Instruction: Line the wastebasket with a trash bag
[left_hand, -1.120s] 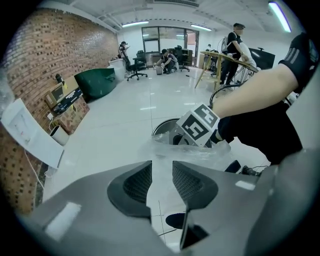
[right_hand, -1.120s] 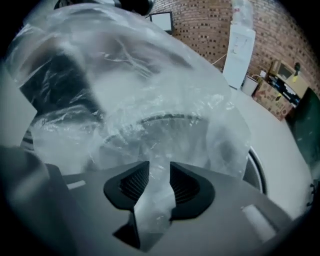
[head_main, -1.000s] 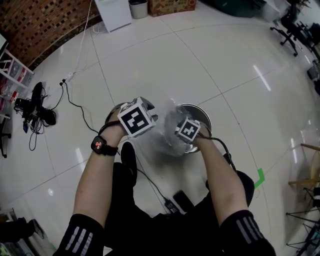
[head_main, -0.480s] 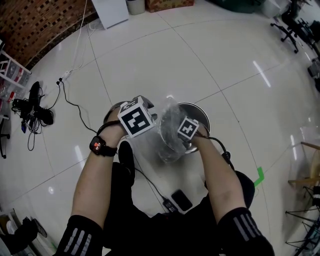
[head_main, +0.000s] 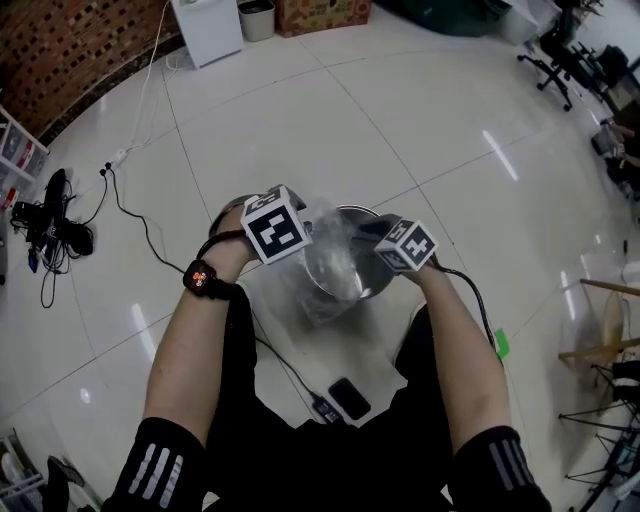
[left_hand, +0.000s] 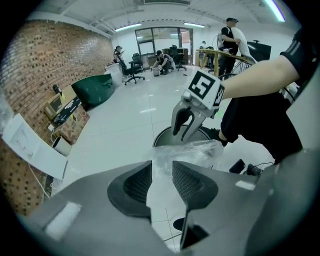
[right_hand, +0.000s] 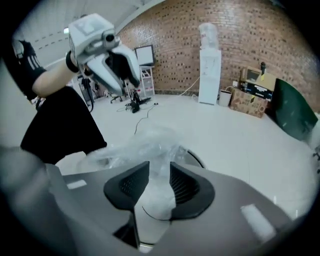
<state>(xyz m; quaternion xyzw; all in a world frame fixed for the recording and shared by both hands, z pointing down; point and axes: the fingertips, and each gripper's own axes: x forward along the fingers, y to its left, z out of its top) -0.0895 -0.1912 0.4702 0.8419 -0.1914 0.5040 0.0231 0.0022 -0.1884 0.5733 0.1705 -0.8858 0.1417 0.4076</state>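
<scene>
Clamping trash bag (head_main: 328, 268) above wastebasket (head_main: 378, 291) are left claw (left_hand: 161, 182), right claw (right_hand: 159, 186).

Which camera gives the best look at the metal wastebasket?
The head view: it looks down into the wastebasket, round rim and inside, partly veiled by the trash bag. The left gripper view shows only its upper part behind the bag; the right gripper view just a sliver of rim.

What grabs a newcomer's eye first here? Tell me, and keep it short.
The two marker-cube grippers at the middle of the head view: the left gripper and right gripper each pinch a crumpled clear trash bag in their fingers. Just under it stands a round metal wastebasket on a glossy white tiled floor.
</scene>
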